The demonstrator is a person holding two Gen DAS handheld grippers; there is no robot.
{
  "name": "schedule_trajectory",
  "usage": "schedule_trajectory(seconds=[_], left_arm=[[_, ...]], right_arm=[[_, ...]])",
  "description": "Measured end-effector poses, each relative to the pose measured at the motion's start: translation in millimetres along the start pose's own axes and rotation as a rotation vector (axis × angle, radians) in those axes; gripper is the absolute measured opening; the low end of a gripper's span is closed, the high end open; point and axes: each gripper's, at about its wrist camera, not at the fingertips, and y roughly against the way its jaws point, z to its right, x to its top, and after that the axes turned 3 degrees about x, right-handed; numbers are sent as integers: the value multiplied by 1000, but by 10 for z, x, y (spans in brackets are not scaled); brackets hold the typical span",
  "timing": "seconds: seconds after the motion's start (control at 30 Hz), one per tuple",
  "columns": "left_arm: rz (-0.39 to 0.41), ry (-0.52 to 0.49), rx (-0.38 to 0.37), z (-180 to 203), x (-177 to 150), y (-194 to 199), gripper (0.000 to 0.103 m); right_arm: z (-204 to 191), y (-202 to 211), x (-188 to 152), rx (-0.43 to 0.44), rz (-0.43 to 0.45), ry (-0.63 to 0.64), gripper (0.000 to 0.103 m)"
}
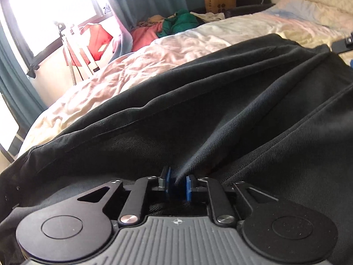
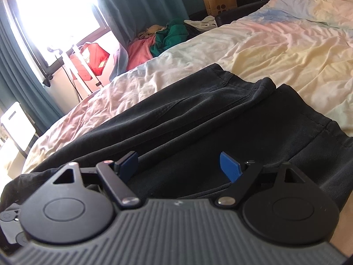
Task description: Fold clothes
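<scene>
A black garment [image 1: 220,114] lies spread on the pale bed sheet [image 1: 123,75], creased in long folds. My left gripper [image 1: 177,184] is shut on a raised fold of this black cloth, pinched between its blue pads. In the right wrist view the same black garment [image 2: 209,119] lies with its hems toward the far right. My right gripper [image 2: 181,165] is open, its blue pads [image 2: 230,165] wide apart and resting low over the cloth near the garment's near edge. Part of the right gripper [image 1: 342,44] shows at the far right of the left wrist view.
A pile of pink and green clothes [image 2: 158,39] lies beyond the bed's far edge. A brown paper bag [image 2: 220,3] stands on a dark chair. A white drying rack with a red item [image 2: 88,61] stands by the window. Teal curtains hang on both sides.
</scene>
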Motion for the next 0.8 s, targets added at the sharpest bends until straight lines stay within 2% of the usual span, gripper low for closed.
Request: schedule_trajectory(seconds=[0.03, 0.13, 0.27, 0.4, 0.53, 0.7, 0.8], left_arm=[[4, 33, -3, -43, -3, 76, 34], [27, 106, -21, -143, -49, 355, 46], [81, 153, -17, -190, -221, 839, 52], [131, 240, -1, -180, -532, 1373, 59], [145, 288, 40, -77, -722, 1750, 65], [166, 294, 165, 57, -1041, 2194, 77], [159, 365, 185, -7, -1168, 2318, 81]], right_arm=[[-21, 10, -6, 0, 4, 16, 83], [-102, 71, -36, 8, 16, 80, 83], [-175, 286, -71, 62, 22, 141, 83], [-241, 595, -116, 110, 50, 224, 83], [-228, 867, -181, 145, 65, 236, 83], [-317, 1102, -409, 150, 76, 292, 83], [-448, 1167, -467, 159, 99, 347, 83]])
